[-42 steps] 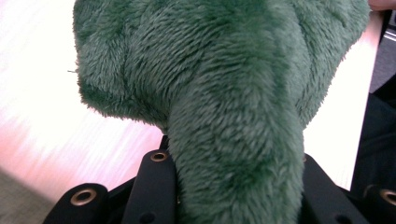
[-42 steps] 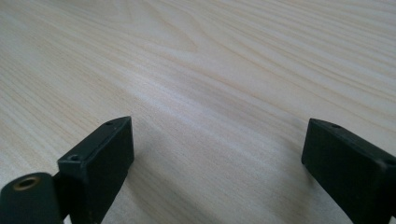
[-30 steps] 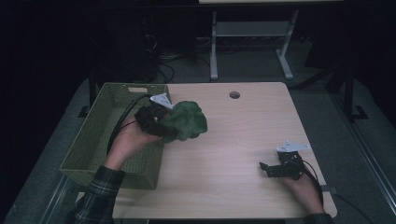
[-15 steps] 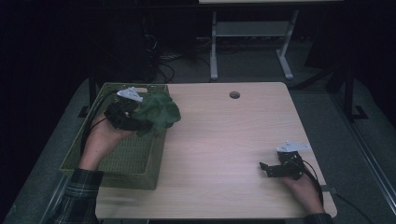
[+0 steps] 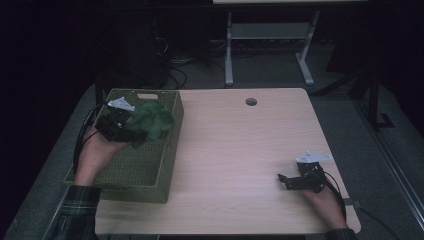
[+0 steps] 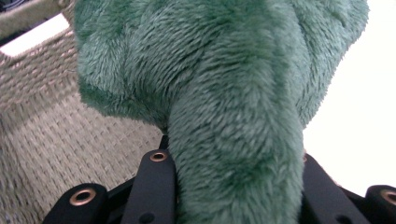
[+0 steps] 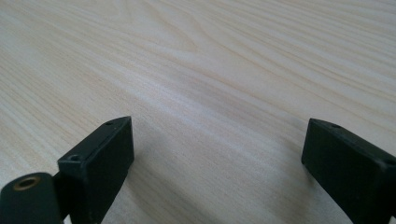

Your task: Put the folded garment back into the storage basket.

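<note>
A green plush toy (image 5: 151, 123) hangs over the woven green basket (image 5: 150, 172) at the table's left side, and my left gripper (image 5: 134, 134) is shut on it. In the left gripper view the fuzzy green plush toy (image 6: 224, 88) bulges out between the two black jaws, with the basket's woven wall (image 6: 51, 135) behind it. My right gripper (image 5: 284, 181) rests low on the wooden table (image 5: 240, 150) near its front right corner, open. In the right gripper view its jaws stand wide apart over the bare wood of the table (image 7: 210, 84), nothing between them.
A round cable hole (image 5: 251, 101) sits in the table near its far edge. Beyond the table stands a white metal frame (image 5: 270, 45) on a dark floor with cables. The basket takes up the table's left edge.
My left gripper has carried the plush toy leftward from over the table's middle to above the basket. The right gripper has stayed where it was.
</note>
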Tool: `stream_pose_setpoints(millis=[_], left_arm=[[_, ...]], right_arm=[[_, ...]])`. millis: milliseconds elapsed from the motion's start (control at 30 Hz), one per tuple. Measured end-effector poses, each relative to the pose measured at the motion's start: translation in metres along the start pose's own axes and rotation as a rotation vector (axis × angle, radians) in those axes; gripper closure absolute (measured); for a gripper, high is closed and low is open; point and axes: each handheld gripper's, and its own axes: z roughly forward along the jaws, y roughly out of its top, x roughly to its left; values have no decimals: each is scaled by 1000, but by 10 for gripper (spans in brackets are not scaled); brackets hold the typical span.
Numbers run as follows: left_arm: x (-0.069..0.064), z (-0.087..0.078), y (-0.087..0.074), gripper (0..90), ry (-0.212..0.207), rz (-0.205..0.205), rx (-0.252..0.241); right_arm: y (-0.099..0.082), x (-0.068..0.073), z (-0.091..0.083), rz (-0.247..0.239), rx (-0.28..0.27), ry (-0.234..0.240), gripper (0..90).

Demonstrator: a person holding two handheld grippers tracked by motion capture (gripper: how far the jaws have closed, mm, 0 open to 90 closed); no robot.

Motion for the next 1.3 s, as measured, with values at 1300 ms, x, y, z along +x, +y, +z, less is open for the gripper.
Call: stream_pose_setpoints(millis=[1300], left_arm=[[40, 80, -74, 542, 71, -135, 145]], right_arm=[[0, 0, 0, -6, -2, -1, 89]])
